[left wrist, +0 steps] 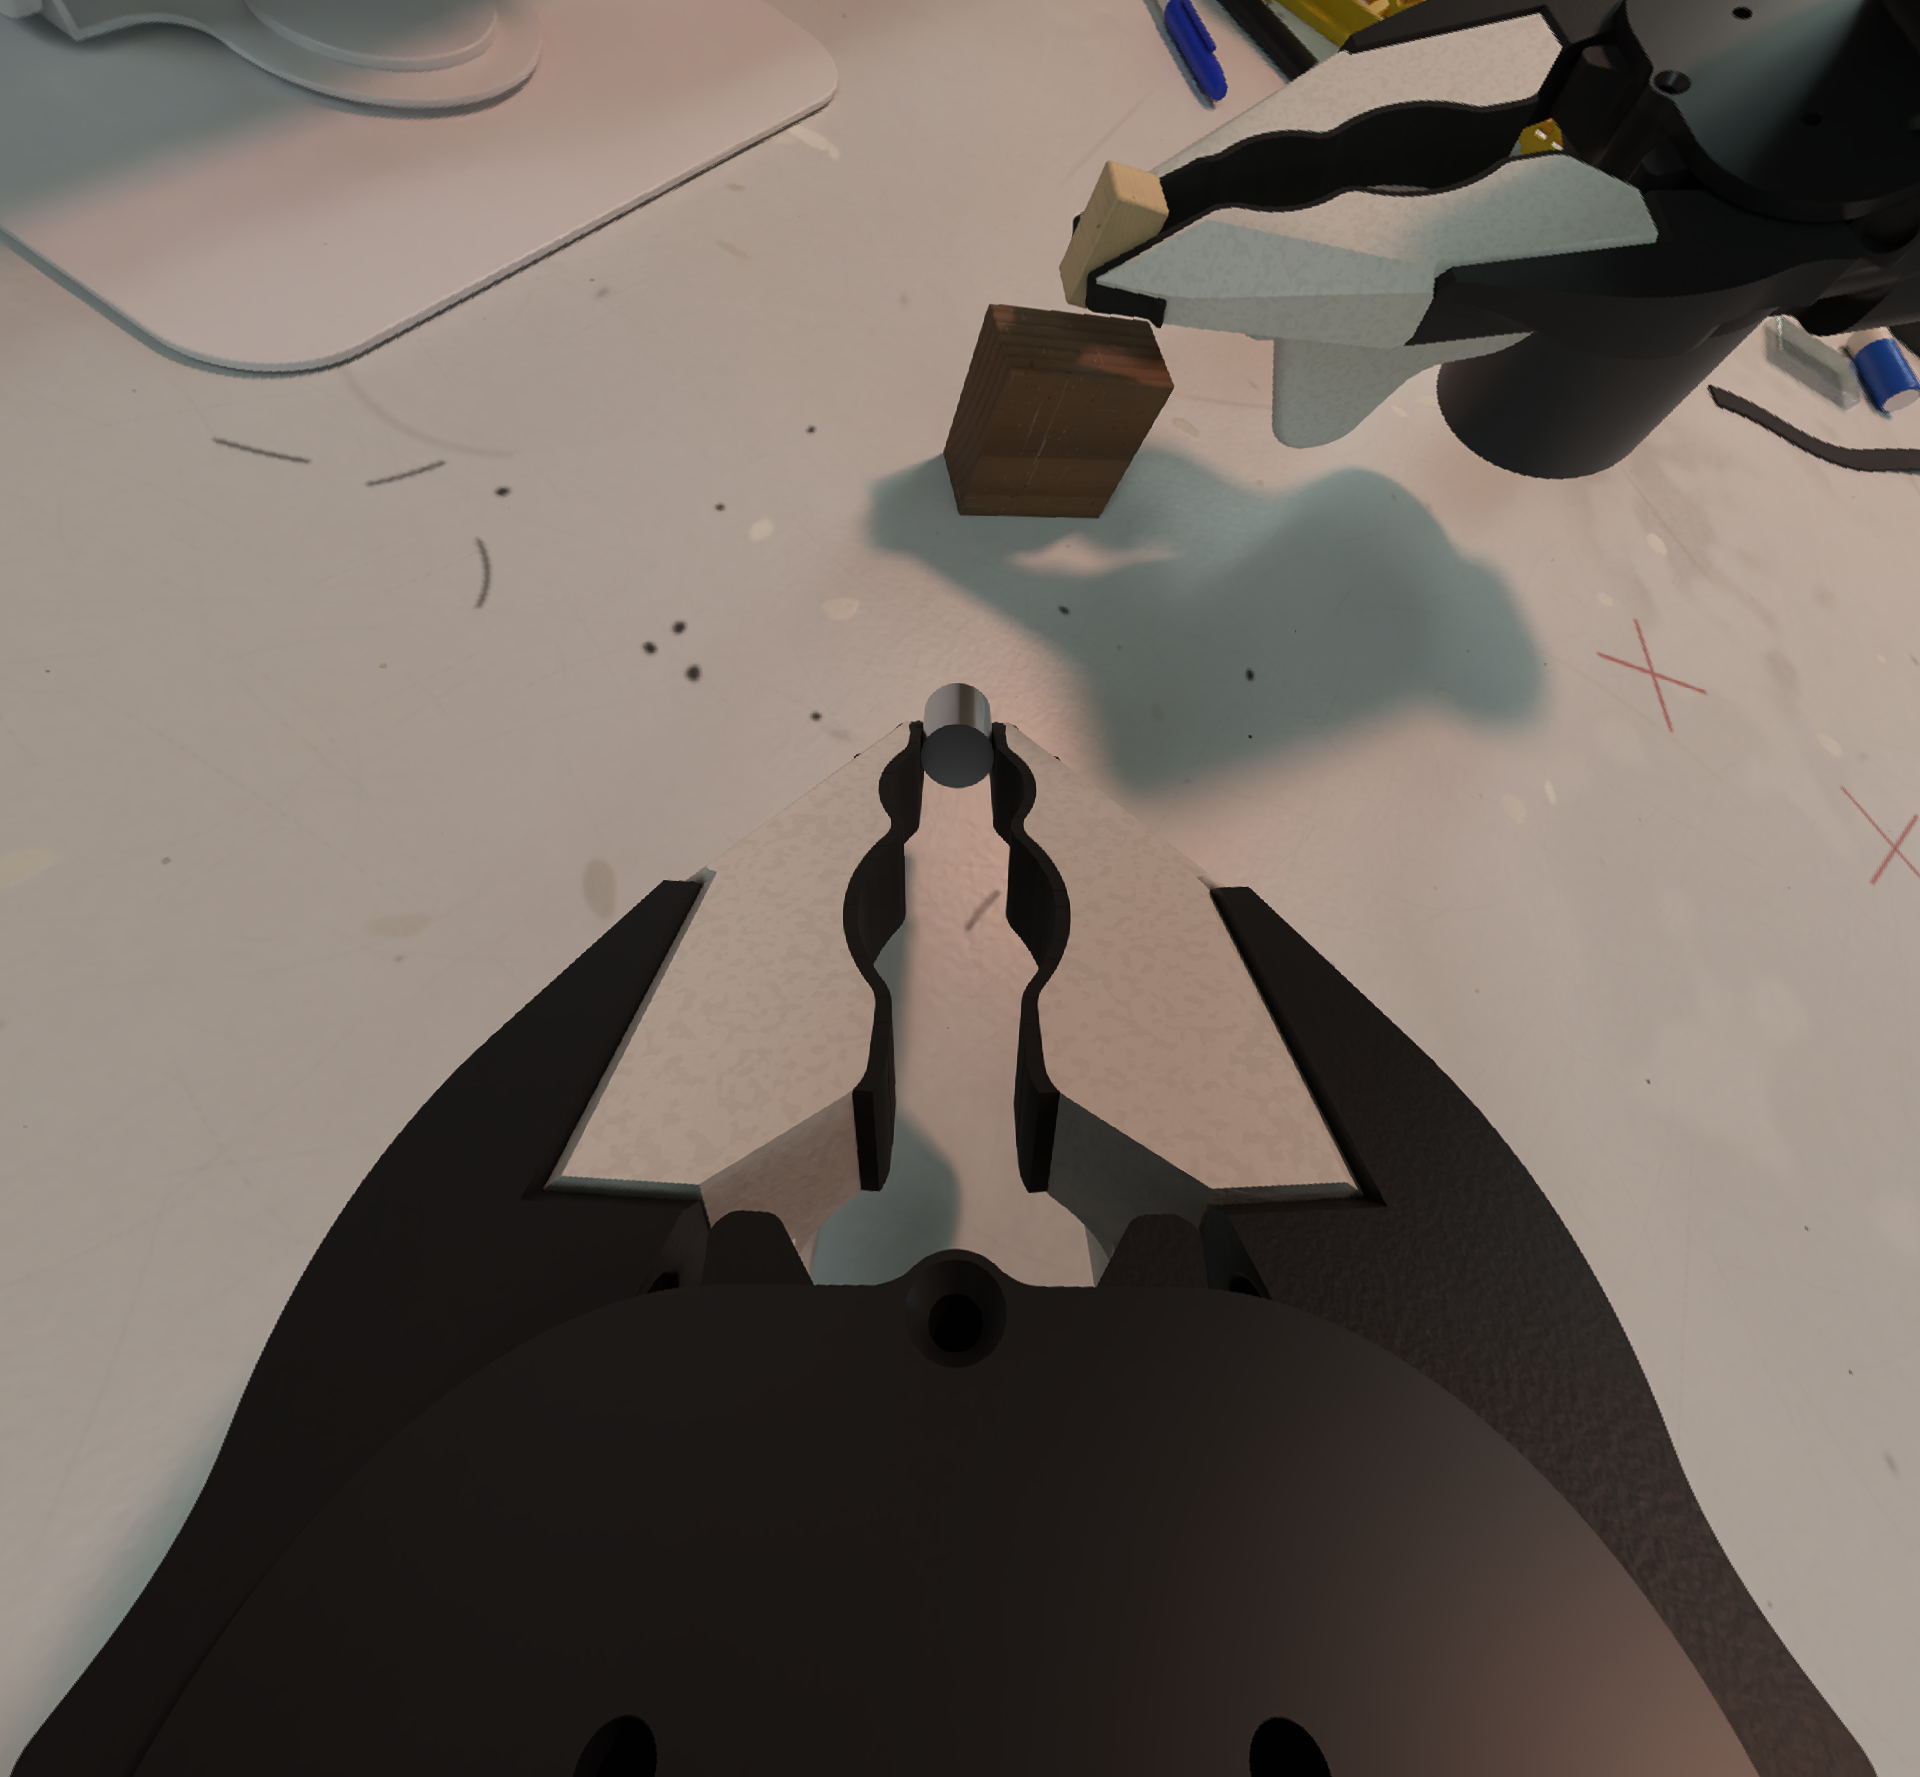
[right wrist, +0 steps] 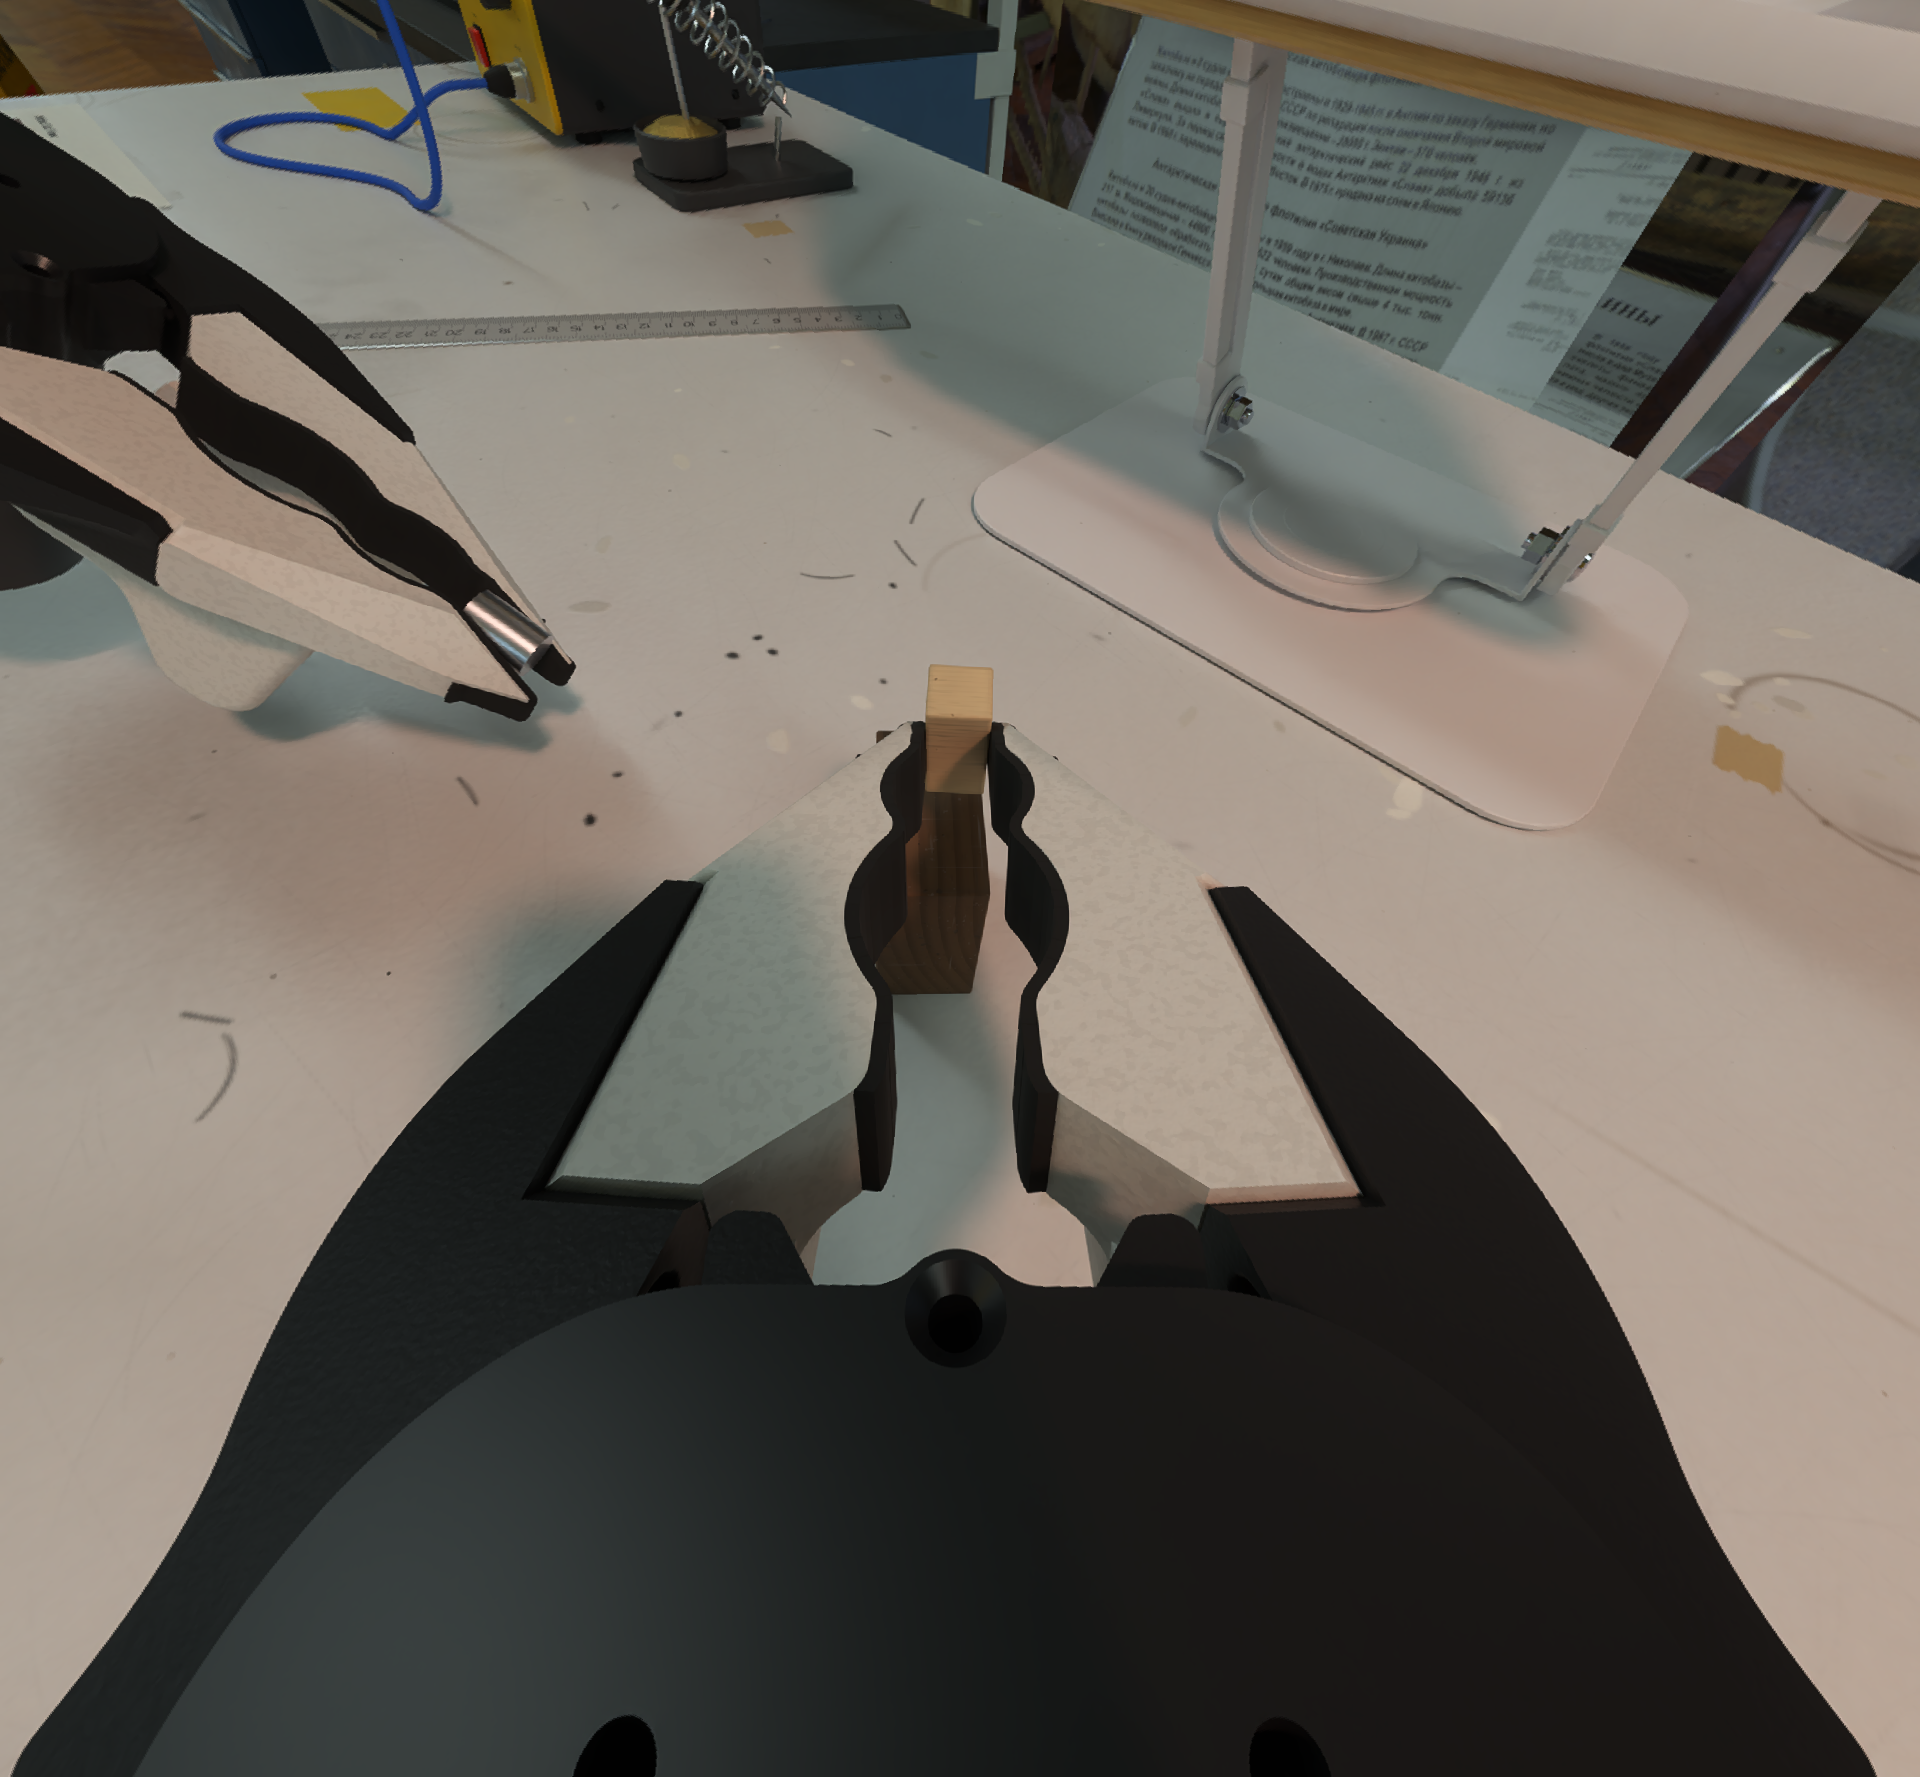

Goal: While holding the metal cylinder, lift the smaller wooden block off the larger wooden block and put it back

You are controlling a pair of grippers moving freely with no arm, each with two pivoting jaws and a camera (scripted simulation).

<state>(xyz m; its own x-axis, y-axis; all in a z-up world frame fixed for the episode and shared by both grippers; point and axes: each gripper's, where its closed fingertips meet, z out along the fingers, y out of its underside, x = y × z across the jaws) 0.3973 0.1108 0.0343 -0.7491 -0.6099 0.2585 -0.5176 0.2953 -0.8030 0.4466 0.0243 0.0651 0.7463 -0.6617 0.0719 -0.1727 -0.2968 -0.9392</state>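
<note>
The right gripper has its 2 fingers pinched on the smaller wooden block — a pale, square-cut stick of light wood, gripped at the very tips on 2 flat opposite faces, with one end poking out beyond them. In the left wrist view this block hangs clear of the larger wooden block, just above its top and towards the far right corner, so I judge the lift done and the return not yet made. It is likely light and stiff, and flat faces suit a pad grip; the hold is shallow, though, so it could pivot if nudged on landing. The larger block is dark brown with visible grain bands, upright on the white table, taller than wide (its top is a small landing area, so the pale piece should come down level and centred). The left gripper is closed narrowly on the metal cylinder, a short polished grey rod seen end-on between the fingertips, held off to the near side, well apart from both blocks. Smooth, round steel is probably slippery and dense for its size — the tip hold leaves little margin, so that gripper is best kept steady.
</note>
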